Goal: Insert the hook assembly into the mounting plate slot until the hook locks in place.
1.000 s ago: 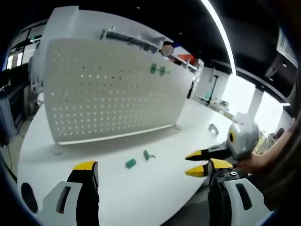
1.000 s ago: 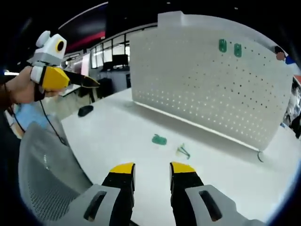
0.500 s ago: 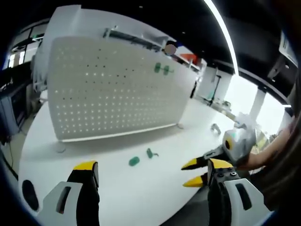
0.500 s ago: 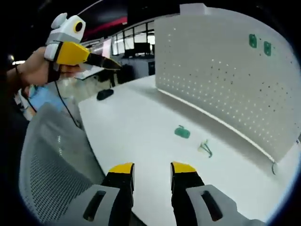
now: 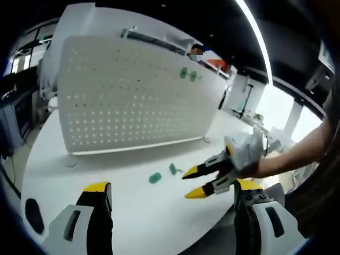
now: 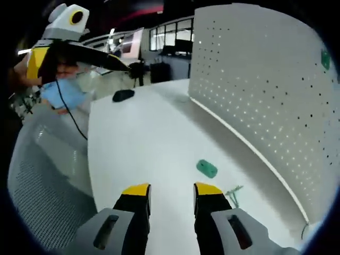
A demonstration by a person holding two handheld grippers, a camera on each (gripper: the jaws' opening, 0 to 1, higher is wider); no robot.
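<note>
Hook assembly, a thin green wire piece, lies on the white table just beside the green mounting plate, both ahead of the right gripper, whose jaws are parted and empty; the left gripper hangs released too, apparently empty; the white pegboard stands behind them.

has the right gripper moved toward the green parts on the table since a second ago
Yes. In the left gripper view the right gripper has come in from the table's edge and now sits close beside the green hook piece and green plate, fingers open.
</note>
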